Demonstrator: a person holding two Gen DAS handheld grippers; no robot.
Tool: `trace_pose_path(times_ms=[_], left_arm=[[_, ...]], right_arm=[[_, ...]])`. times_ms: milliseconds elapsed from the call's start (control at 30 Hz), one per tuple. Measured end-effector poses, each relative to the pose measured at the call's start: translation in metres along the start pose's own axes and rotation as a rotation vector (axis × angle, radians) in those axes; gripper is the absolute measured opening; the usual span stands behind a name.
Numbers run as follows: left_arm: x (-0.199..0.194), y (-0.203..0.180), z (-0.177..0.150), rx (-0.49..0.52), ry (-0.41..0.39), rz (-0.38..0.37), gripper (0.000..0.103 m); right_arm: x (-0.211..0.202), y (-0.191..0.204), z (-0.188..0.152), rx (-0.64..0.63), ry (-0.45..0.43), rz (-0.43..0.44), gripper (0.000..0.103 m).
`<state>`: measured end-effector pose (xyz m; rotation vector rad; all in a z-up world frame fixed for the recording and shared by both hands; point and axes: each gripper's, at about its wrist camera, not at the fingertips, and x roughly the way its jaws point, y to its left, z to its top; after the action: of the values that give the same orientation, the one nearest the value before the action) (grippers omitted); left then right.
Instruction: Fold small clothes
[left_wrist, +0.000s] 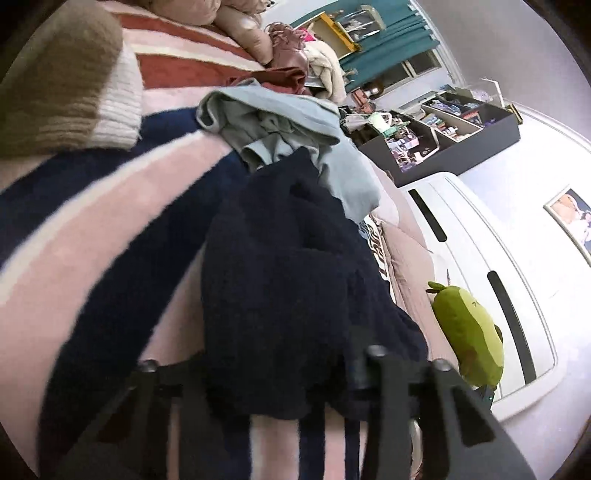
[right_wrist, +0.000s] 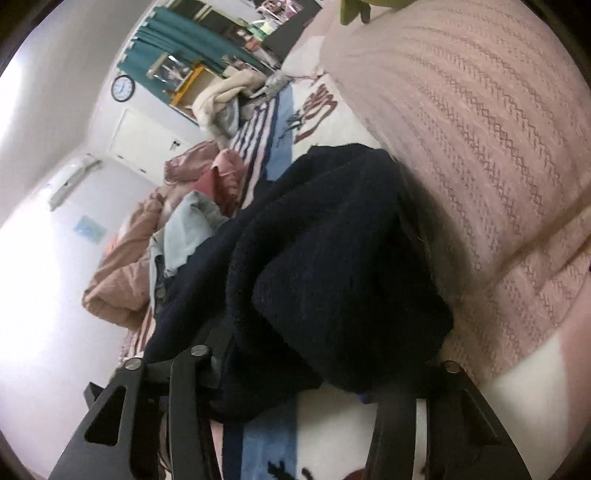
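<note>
A dark navy fleecy garment (left_wrist: 288, 277) lies bunched on a bed blanket striped in pink, white and navy (left_wrist: 110, 229). In the left wrist view its near edge fills the gap of my left gripper (left_wrist: 273, 380), whose jaws are closed on the cloth; the pads are hidden by it. The right wrist view has the same garment (right_wrist: 332, 258) heaped into a thick fold, and my right gripper (right_wrist: 295, 369) grips its near edge, cloth filling the space between the fingers. A crumpled light blue-grey garment (left_wrist: 295, 122) lies just beyond the navy one.
A brown and white knit piece (left_wrist: 66, 81) lies at upper left. A green plush toy (left_wrist: 469, 332) rests by the white cupboard (left_wrist: 480, 258). A pink knitted cover (right_wrist: 461, 129) rises at right, with pink clothes (right_wrist: 207, 166) and a brown quilt (right_wrist: 118, 273) further off.
</note>
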<state>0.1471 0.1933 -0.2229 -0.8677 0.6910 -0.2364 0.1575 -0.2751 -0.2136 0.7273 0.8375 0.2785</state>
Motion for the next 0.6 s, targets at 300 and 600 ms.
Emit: trace_pose_path(times_ms=[300,600], left_arm=[[-0.065,-0.019,-0.029,0.168,0.031,-0.037,0.025],[-0.087,0.007,-0.07,0.047,0.083,-0.015,0.075]], right_arm=[[-0.063,0.011,-0.021,-0.171,0.011,0.051,0.017],[-0.067,-0.009,-0.057,-0.179,0.151,-0.031,0.042]])
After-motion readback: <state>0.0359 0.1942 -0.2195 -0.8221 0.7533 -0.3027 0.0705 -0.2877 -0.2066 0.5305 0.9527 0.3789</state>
